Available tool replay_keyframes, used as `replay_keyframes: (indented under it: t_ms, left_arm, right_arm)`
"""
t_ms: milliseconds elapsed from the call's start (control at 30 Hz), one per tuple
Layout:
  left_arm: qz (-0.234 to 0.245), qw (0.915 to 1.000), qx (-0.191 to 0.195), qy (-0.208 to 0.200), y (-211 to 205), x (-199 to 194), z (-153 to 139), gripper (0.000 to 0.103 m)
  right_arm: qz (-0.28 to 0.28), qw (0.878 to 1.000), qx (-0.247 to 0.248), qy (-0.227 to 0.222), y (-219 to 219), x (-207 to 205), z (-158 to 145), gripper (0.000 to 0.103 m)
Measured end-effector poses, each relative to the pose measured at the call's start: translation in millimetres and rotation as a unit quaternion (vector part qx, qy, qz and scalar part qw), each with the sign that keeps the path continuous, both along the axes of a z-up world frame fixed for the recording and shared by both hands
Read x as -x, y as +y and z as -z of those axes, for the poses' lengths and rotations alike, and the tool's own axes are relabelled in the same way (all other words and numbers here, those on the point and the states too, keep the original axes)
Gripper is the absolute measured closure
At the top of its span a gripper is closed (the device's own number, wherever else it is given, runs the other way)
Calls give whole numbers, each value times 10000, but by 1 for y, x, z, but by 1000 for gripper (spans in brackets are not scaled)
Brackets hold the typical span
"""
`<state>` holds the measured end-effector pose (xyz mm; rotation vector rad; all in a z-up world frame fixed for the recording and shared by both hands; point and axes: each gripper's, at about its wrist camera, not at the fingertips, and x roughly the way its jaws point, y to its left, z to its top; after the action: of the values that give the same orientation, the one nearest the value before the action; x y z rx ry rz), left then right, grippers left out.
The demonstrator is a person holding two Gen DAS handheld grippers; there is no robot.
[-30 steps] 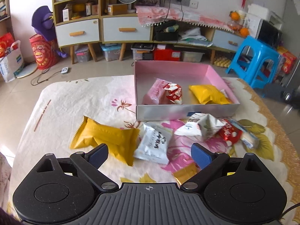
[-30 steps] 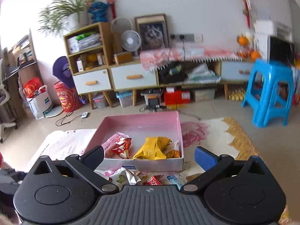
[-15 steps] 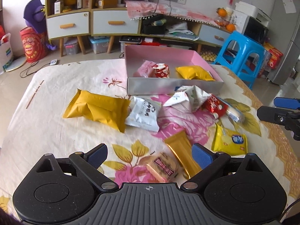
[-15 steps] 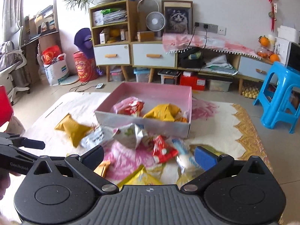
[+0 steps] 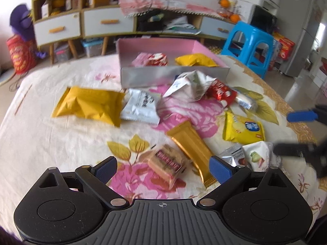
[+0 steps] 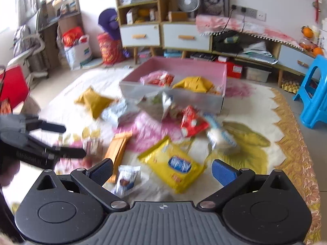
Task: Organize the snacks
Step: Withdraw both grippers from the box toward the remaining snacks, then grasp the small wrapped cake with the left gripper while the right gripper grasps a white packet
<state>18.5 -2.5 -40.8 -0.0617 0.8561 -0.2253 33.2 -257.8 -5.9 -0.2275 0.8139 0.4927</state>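
Flowered cloth covers the table, where snack packets lie scattered before a pink box already holding a few. Both the left claw and right claw gape wide, empty, above a biscuit packet and a yellow packet.

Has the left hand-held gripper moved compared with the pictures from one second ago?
Yes. The left hand-held gripper has pulled back from the pink cardboard box: the box looks farther off, and more snack packets now lie between them.

Both wrist views look down, close, sharing the pink box and snacks.
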Motion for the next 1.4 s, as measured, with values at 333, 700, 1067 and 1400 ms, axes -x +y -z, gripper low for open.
replay_keyframes:
  t_ms: [333, 700, 1067, 1400]
  left_arm:
    - [813, 9960, 246, 266, -3, -10, 15, 8]
    - [1296, 9915, -15, 145, 0, -23, 29, 11]
    - [1411, 9888, -480, -114, -2, -29, 28, 46]
    - [1232, 9913, -454, -13, 4, -29, 23, 64]
  right_arm:
    - [-1039, 9936, 420, -159, 12, 39, 15, 17]
    - [-1318, 9881, 795, -23, 18, 25, 30, 32]
    - [-1185, 9911, 484, 377, 9, 8, 31, 41]
    - [-1033, 9929, 169, 571, 11, -4, 21, 48]
